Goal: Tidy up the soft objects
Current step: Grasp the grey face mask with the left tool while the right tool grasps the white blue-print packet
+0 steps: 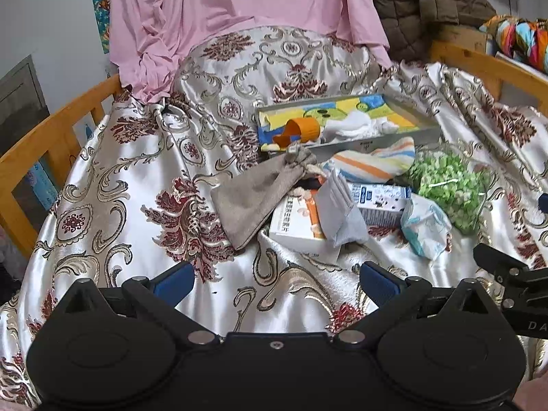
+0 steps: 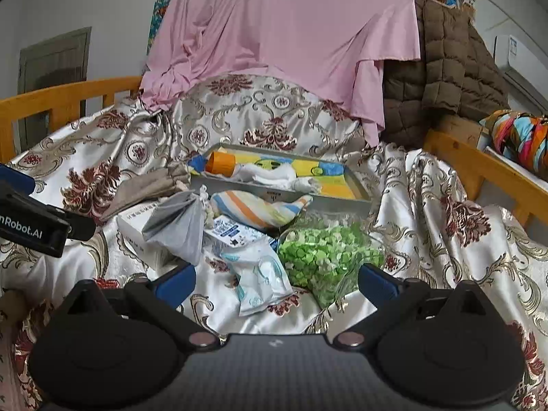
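A pile lies on the patterned satin cloth (image 1: 113, 178): a grey drawstring pouch (image 1: 255, 191), a striped sock (image 1: 373, 161), a grey folded cloth (image 1: 337, 205), a crumpled white-blue wrapper (image 1: 426, 226) and a bag of green bits (image 1: 448, 185). A metal tray (image 1: 387, 137) behind holds an orange cup (image 1: 303, 130) and white cloth (image 1: 352, 125). My left gripper (image 1: 275, 282) is open and empty, short of the pile. My right gripper (image 2: 275, 282) is open and empty, its jaws on either side of the wrapper (image 2: 263, 274) and the green bag (image 2: 325, 253).
Two cartons, white (image 1: 298, 222) and blue-white (image 1: 380, 202), lie in the pile. Wooden bed rails (image 1: 48, 137) run along both sides. A pink sheet (image 1: 239, 10) and a brown quilted jacket (image 2: 445, 78) hang behind. A colourful bundle (image 2: 524, 140) sits at the right.
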Motion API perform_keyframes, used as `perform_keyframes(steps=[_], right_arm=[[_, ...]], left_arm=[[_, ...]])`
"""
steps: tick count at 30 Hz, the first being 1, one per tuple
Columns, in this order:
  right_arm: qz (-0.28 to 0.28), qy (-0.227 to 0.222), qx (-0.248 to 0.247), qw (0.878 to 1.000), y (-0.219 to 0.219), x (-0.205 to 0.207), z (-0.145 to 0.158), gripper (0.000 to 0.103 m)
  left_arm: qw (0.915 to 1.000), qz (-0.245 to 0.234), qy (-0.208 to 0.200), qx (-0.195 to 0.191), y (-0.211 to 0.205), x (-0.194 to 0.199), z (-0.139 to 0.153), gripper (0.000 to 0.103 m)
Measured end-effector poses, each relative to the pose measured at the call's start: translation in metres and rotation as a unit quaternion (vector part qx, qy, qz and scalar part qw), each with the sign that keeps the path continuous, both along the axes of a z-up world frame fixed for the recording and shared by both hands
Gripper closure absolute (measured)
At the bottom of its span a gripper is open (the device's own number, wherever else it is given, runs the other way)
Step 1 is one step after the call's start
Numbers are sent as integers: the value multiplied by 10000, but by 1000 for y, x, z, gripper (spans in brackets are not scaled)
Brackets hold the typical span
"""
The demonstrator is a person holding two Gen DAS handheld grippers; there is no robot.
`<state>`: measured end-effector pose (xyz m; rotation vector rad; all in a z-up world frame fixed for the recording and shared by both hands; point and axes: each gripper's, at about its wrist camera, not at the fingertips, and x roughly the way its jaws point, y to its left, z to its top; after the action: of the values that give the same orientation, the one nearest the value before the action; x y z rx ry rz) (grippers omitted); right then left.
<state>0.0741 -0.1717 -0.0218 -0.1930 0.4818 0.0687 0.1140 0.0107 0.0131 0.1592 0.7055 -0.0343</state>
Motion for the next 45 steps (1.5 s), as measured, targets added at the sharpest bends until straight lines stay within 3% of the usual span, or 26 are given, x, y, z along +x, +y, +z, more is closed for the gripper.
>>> perform_keyframes(steps=[4, 10, 16, 20, 23, 32, 35, 39, 43, 45], right_arm=[[3, 119, -11, 9999, 0, 3, -2, 0], [105, 433, 126, 9989, -3, 15, -6, 0], [2, 428, 200, 9989, -11, 32, -8, 0], [242, 395, -276, 9985, -4, 50, -17, 0], [554, 296, -728, 9954, 6, 60, -23, 0], [1272, 396, -1055, 9855, 16, 79, -43, 3], [1405, 382, -1145, 9827, 17, 87, -49, 6], [1463, 518, -1073, 9820, 14, 94, -55, 11], [1497, 549, -1050, 9816, 13, 99, -56, 15], [1501, 568, -1065, 9813, 13, 102, -56, 18]], left_arm=[[9999, -39, 107, 96, 1, 8, -2, 1], [9974, -396, 94, 599, -5, 23, -1, 1], [9873, -1081, -69, 1158, -20, 41, 0, 1], [9746, -1713, -318, 1409, -28, 48, -2, 1], [9603, -2221, -460, 1623, -31, 49, -9, 1], [9150, -3306, -636, 2223, -50, 44, -43, 1], [9088, -3387, -645, 2349, -54, 46, -52, 2], [9097, -3367, -564, 2363, -57, 55, -58, 4], [9061, -3357, -536, 2516, -62, 62, -66, 14], [9005, -3413, -568, 2634, -65, 62, -71, 19]])
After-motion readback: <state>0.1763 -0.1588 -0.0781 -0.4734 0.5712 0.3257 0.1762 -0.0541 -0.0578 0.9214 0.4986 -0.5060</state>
